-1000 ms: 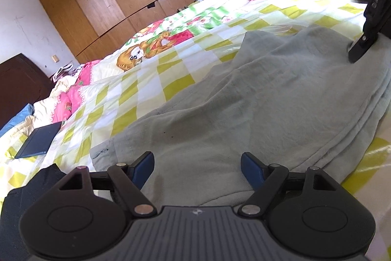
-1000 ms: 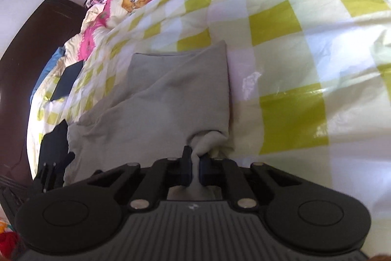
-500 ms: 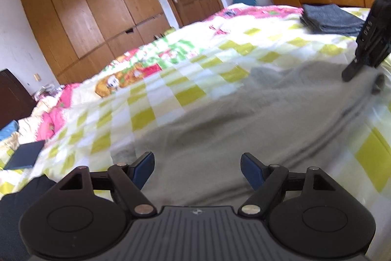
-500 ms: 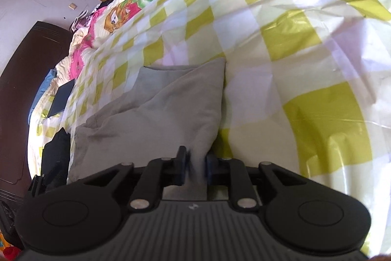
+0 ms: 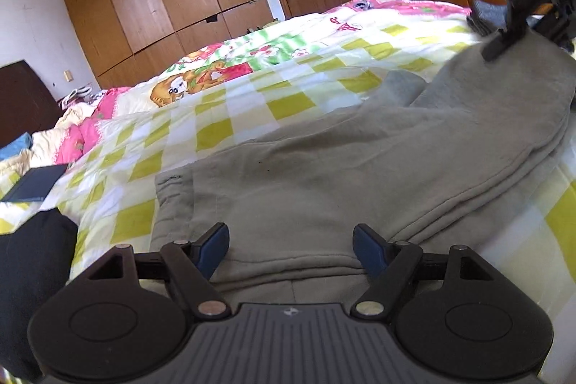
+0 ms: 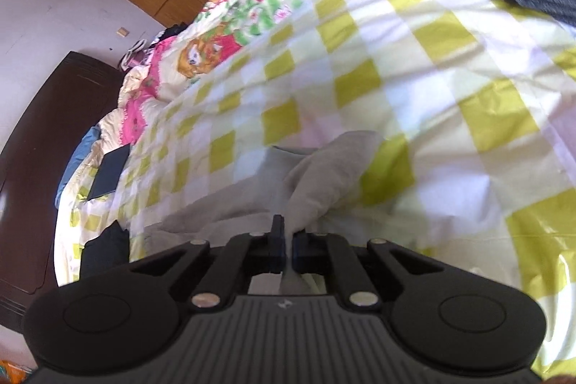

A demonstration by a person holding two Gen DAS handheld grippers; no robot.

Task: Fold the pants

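grey pants' leg end now lifted off the bed, pinched in right hand-held gripper

Each claw, the left claw and the right claw alike, is matte black plastic: ribbed grey centre plate, two round discs, silver pivot screws, dark blue fingertip pads.
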